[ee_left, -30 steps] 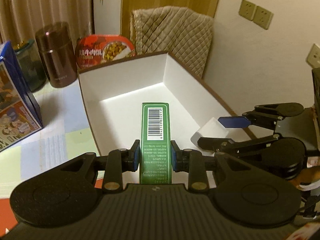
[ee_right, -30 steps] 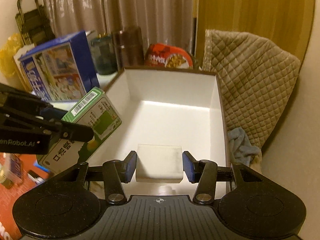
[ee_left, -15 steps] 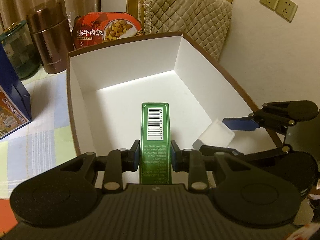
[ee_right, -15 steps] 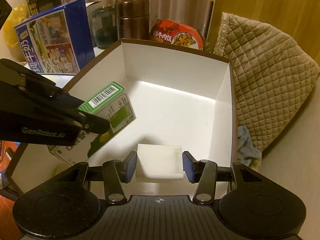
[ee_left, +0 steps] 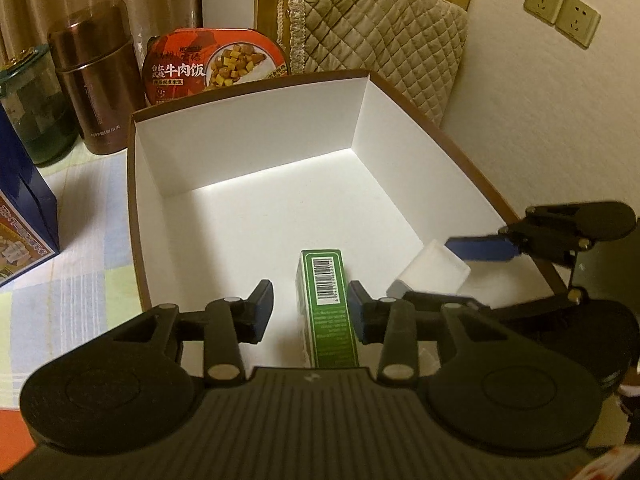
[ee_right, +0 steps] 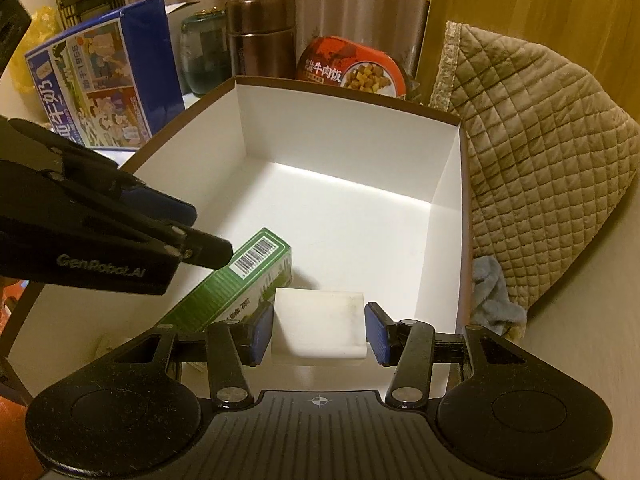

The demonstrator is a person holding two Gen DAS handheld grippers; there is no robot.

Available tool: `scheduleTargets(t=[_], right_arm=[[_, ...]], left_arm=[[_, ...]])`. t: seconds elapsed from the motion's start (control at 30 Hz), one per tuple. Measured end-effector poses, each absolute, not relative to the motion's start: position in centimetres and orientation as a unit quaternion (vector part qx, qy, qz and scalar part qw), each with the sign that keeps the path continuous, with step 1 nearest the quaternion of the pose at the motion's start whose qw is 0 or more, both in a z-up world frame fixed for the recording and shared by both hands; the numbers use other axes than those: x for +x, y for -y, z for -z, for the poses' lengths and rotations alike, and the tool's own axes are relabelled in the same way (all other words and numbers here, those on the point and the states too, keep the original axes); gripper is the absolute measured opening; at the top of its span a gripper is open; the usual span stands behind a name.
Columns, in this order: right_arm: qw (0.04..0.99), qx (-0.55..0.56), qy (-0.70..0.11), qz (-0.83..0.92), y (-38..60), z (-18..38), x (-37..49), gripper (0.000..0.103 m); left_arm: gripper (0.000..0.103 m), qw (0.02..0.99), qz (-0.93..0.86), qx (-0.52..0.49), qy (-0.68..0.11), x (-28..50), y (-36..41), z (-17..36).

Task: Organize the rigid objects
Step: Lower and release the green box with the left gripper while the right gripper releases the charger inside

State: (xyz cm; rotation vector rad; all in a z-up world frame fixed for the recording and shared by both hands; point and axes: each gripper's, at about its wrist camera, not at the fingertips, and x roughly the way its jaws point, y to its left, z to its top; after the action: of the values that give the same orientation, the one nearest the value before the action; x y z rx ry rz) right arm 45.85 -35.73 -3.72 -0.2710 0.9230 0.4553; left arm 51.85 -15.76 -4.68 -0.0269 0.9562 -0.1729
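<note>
The green carton (ee_left: 327, 304) lies inside the open white box (ee_left: 248, 136), at its near end, with the barcode end pointing toward the far wall. The left claw (ee_left: 310, 312) straddles it with its jaws parted; they have just been opening. A clear gap shows between the carton and the left pad, while the right pad sits just beside the carton's other flank, so the carton is released rather than gripped. In the right wrist view the carton (ee_right: 240, 280) appears tilted, its near end lower and partly hidden behind the claw.

Just beside the carton, toward the box's right wall, the white block (ee_right: 320, 326) sits between the blue pads of the right claw (ee_right: 320, 330), which close against both of its sides, grasping it. In the left wrist view the same block (ee_left: 430, 276) shows low inside the box by the right wall, one blue pad over it.

Behind the box stand a red meal tub (ee_left: 212, 66), a brown flask (ee_left: 98, 80) and a green glass jar (ee_left: 32, 108). A blue carton (ee_right: 104, 76) stands to the left on the bench (ee_left: 72, 264), which has a checked cloth. A quilted cover (ee_right: 540, 160) leans to the right of the box, with a blue rag (ee_right: 494, 296) below it. Two wall sockets (ee_left: 562, 12) are on the wall.
</note>
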Motion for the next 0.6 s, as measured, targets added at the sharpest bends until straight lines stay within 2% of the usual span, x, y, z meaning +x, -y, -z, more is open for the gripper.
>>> scheduleTargets(t=[0.13, 0.6], right_arm=[[0.876, -0.108, -0.416, -0.218, 36.0, 2.8, 45.5, 0.047], [0.882, -0.059, -0.409, -0.225, 37.3, 0.0, 41.5, 0.058]], left_arm=[[0.042, 0.885, 0.085, -0.017, -0.458, 51.4, 15.3, 4.3], [0.045, 0.894, 0.094, -0.011, -0.438, 47.0, 14.4, 1.5]])
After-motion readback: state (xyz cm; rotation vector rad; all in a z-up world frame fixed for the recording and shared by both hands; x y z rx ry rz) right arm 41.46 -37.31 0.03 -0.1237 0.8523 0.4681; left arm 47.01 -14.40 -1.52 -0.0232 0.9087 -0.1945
